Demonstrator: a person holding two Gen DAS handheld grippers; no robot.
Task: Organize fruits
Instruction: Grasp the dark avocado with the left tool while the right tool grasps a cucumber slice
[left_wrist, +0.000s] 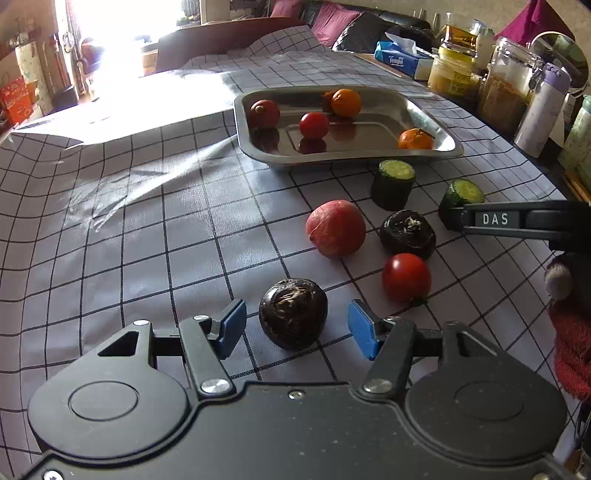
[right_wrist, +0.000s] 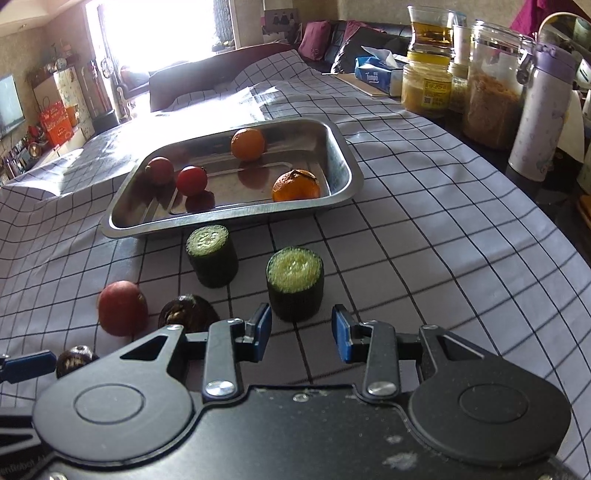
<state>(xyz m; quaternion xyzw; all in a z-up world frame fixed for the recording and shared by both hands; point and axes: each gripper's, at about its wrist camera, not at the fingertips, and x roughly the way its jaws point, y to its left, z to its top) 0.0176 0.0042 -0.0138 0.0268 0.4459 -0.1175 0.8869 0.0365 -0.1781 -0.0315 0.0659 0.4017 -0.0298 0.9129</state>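
Left tongs (left_wrist: 295, 328) apart, flanking dark fruit (left_wrist: 293, 314) | right tongs (right_wrist: 301, 332) apart, before cucumber chunk (right_wrist: 294, 282)

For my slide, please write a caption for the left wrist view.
Open left hand-held gripper straddling a dark round fruit on checked tablecloth, steel tray beyond.

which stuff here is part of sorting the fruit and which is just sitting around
Job: steel tray, oranges, tomatoes, cucumber pieces, peach, dark water chestnuts.
Lying about: jars, tissue box, purple flask.
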